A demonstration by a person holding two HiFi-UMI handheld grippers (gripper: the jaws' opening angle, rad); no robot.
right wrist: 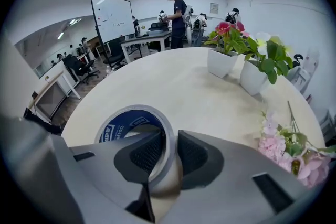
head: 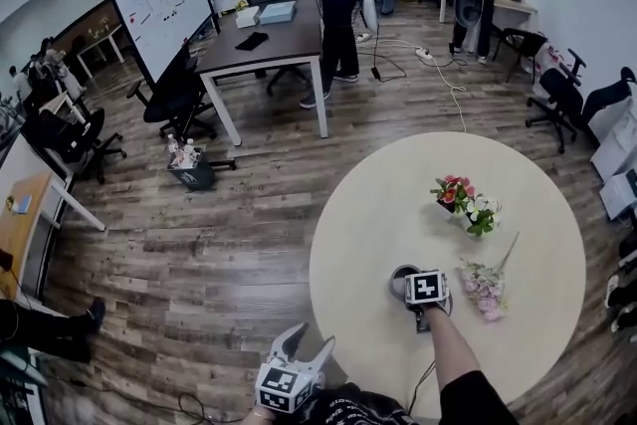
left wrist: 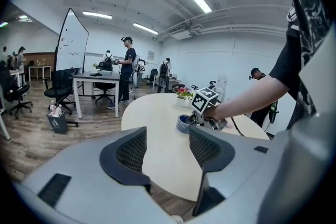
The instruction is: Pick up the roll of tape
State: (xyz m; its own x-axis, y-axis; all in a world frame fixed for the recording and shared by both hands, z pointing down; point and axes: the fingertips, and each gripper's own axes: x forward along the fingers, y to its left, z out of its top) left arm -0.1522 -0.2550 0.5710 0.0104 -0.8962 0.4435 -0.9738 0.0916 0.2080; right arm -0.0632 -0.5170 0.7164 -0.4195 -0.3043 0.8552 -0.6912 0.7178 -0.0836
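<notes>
Left tool point(left wrist: 168, 147): closest to the body, held off the near-left edge of the round cream worktop point(head: 398, 204). Its grey jaws stand apart with nothing between them. It points slightly downward across the worktop toward the other tool.
Right forearm point(head: 446, 338): bare, reaching forward from a black sleeve over the near part of the worktop. The right hand point(head: 430, 312) grips the handle just behind the marker cube.
Right tool point(right wrist: 169, 150): pitched steeply down. Its jaws are clamped on the wall of the roll, one pad inside the ring and the other outside.
Grey roll of tape with a blue printed core point(right wrist: 123, 126): appears to lie flat on the worktop toward its near side, directly under the right tool.
Pink artificial flower spray point(head: 485, 286): lies flat on the worktop, near the roll on its right but not touching it.
Two small white pots of flowers point(head: 466, 204): upright and side by side, beyond the spray, nearer the middle of the worktop.
White board on a stand point(head: 157, 0) and dark-topped table point(head: 274, 40): far across the wood floor, with people standing around them.
</notes>
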